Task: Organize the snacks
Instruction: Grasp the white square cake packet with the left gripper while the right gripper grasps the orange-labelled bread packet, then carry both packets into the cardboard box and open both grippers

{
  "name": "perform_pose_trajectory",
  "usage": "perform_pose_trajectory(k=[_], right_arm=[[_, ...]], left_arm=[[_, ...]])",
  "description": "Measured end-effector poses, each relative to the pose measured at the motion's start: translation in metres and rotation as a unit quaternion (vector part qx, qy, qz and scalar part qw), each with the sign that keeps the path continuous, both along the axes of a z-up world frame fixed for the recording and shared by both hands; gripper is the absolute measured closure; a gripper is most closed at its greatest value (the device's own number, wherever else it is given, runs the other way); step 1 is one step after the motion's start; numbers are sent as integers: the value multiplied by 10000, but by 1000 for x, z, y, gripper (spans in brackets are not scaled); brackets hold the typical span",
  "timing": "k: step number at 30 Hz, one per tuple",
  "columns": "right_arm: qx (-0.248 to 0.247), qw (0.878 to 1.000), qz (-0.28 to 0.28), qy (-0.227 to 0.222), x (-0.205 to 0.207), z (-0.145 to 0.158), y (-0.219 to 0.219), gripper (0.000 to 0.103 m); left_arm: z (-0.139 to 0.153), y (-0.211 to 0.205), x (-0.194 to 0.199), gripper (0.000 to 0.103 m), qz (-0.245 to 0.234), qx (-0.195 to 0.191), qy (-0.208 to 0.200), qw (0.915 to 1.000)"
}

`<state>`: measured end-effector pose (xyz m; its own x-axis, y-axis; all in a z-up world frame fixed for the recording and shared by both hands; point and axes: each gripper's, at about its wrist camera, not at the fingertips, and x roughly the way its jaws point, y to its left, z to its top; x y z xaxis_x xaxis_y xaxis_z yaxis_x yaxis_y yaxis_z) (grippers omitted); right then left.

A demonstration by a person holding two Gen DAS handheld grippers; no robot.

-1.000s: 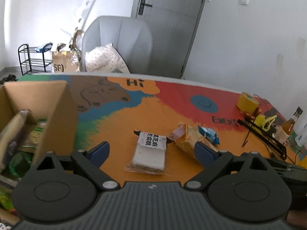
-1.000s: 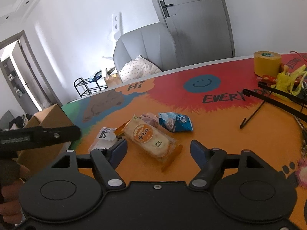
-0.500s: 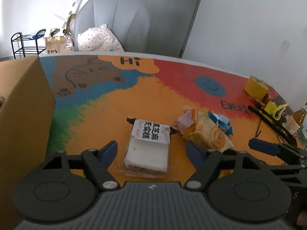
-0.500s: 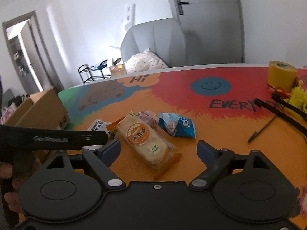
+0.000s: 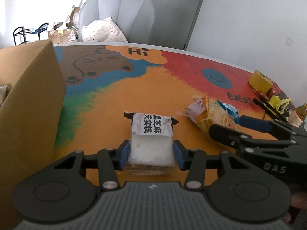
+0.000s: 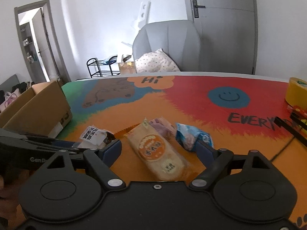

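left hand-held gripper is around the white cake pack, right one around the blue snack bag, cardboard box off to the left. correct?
One thing is off: the right hand-held gripper is around the long orange-label pack, jaws closing; the blue snack bag lies just beyond its right finger, as the right wrist view shows. The left hand-held gripper, jaws closing, is around the white cake pack, and the cardboard box sits to the left.

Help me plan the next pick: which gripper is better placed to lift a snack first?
Left. The left gripper is closing with the white cake pack between its pads; the right gripper only straddles the orange packet.
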<state>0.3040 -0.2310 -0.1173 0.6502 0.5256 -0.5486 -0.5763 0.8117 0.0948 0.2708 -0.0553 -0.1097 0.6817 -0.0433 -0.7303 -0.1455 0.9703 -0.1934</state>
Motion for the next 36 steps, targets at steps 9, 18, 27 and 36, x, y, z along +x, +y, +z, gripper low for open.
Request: perform_pose_trajectory(k=[9,18,27,36], right_arm=[[140,9994,-43,308,-12,-7,-6,68],[363,9988,-181,281,-32,0,-15,69],[574,9978,-304,128,-47,18,-20,69],[836,9964,-155,4,-59,37,-8,69]], left_arm=[[2,3,-13,56,36,-34,-10,10000],[13,2,-27,57,-9,-47,-183,9998],[32,4,-43,57,-3,-62,-443,9990],[58,15,-61,57,105,-7,-752,9971]])
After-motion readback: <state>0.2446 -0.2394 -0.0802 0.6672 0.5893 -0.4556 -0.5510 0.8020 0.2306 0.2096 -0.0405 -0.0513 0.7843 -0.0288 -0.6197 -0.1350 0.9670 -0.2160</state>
